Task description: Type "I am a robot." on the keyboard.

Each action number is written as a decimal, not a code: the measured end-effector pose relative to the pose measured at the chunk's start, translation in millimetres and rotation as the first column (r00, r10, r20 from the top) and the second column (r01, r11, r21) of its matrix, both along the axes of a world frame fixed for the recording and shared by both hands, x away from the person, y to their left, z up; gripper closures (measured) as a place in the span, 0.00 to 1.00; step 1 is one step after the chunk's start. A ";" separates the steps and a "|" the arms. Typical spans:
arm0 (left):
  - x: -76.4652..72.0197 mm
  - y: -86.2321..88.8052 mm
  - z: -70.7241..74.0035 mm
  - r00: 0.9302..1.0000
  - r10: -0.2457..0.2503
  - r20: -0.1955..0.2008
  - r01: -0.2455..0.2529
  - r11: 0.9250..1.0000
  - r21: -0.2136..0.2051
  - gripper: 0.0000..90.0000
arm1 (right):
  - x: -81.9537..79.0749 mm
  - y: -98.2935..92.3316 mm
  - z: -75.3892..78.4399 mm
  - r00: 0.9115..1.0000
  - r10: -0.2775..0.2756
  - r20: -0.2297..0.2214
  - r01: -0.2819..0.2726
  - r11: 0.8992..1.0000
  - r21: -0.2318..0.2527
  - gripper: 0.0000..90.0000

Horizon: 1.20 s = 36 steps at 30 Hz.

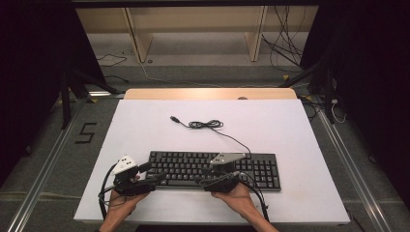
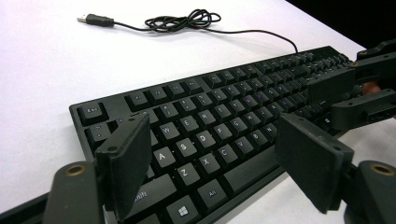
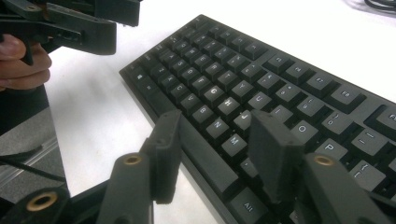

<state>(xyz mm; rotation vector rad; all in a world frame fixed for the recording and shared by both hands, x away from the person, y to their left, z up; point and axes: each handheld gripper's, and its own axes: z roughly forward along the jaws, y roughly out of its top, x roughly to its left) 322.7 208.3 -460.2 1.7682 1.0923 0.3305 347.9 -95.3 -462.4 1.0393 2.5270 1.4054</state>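
Flat black plastic keyboard (image 1: 212,169) on white tabletop (image 1: 145,130): left tool (image 2: 212,156) wide over its near-left keys; right tool (image 3: 212,156) parted, empty, over its near edge.

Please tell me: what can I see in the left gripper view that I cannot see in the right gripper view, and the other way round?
The left gripper view has the coiled cable and its USB plug lying on the white table beyond the keyboard, also the Esc key end. The right gripper view has a person's fingers on the other tool at upper left, and the keys near O and P. Both share the black keyboard, the white table, and a pair of open tongs, left tongs and right tongs, over the front edge, holding nothing.
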 end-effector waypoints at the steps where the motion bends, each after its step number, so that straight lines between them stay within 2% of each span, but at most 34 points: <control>1: 0.4 -0.4 0.1 1.000 0.002 0.000 -0.002 1.000 -0.002 0.30 | -0.2 -0.6 0.4 1.000 -0.003 0.001 0.003 1.000 0.003 0.59; 18: 4.7 -5.2 2.9 1.000 -0.008 0.012 0.008 1.000 0.007 0.31 | -3.5 -7.2 4.7 1.000 -0.014 0.011 0.014 1.000 0.018 0.51; 36: 17.9 -10.9 3.6 1.000 -0.021 -0.018 0.021 0.999 0.035 0.41 | -8.4 -14.6 10.0 0.999 -0.023 0.033 0.022 0.999 0.029 0.45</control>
